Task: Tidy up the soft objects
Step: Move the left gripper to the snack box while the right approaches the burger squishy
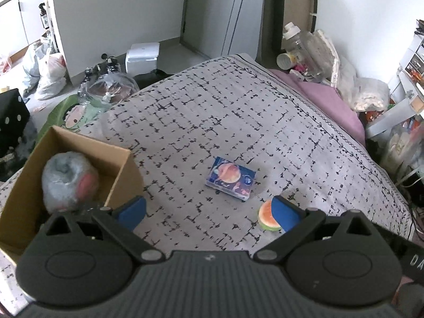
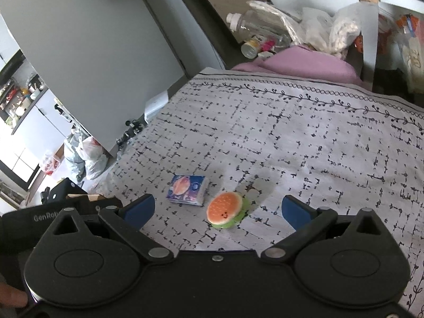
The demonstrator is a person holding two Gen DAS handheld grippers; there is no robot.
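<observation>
Patterned grey bedspread (image 1: 238,122) beneath white walls (image 1: 119,5), cluttered floor (image 1: 39,100).

Burger plush (image 2: 225,210) tilted on bedspread, beside tissue pack (image 2: 187,190); wrapped bundle (image 1: 69,181) in box (image 1: 120,171)

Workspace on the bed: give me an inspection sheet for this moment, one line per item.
Surface: patterned grey bedspread, with a purple sheet at its far end.
Job's things: burger squishy and tissue pack lie side by side on the spread; cardboard box at its left edge holds a bubble-wrapped bundle.
Clutter: plastic bottles and bags beyond the purple sheet.
Grippers: left gripper open, empty; right gripper open, empty, the burger between its fingers, untouched.
Cables: some at the far right edge in the left wrist view.
Surroundings: white walls, filled plastic bags on the floor.
</observation>
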